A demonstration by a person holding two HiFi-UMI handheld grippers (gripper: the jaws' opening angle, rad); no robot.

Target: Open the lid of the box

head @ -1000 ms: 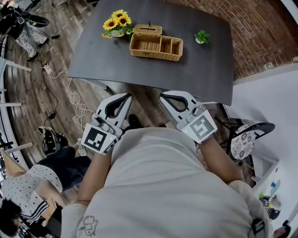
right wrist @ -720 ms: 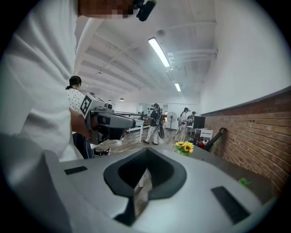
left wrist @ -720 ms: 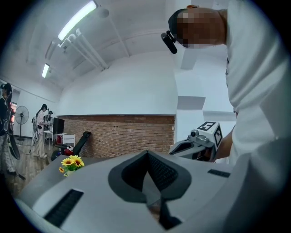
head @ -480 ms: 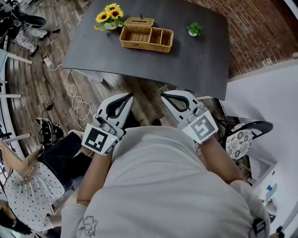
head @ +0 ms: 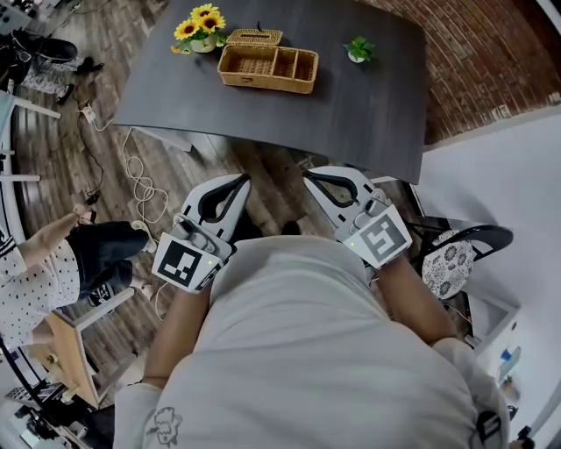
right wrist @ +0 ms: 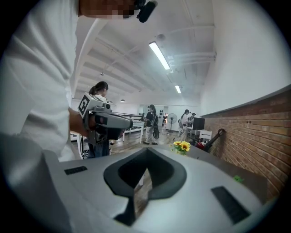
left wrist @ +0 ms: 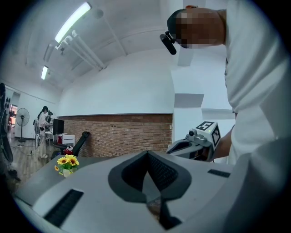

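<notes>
A wicker box (head: 267, 68) with open compartments stands on the dark table (head: 368, 105), far ahead of both grippers. A flat wicker piece with a small handle (head: 255, 37) sits at its back left edge. My left gripper (head: 240, 182) and right gripper (head: 309, 181) are held side by side close to the person's chest, below the table's near edge. Both are shut with nothing between the jaws. The box does not show in either gripper view. The left gripper view shows its shut jaws and the right gripper (left wrist: 200, 140) beside it.
Sunflowers in a pot (head: 197, 26) and a small green plant (head: 358, 48) stand on the table. A chair with a patterned seat (head: 451, 263) is at the right. Cables (head: 140, 188), a wooden stool (head: 66, 351) and a seated person (head: 44, 276) are at the left.
The table and box have slid up and left in the head view. The person at the left has shifted. Both grippers stay shut and in place.
</notes>
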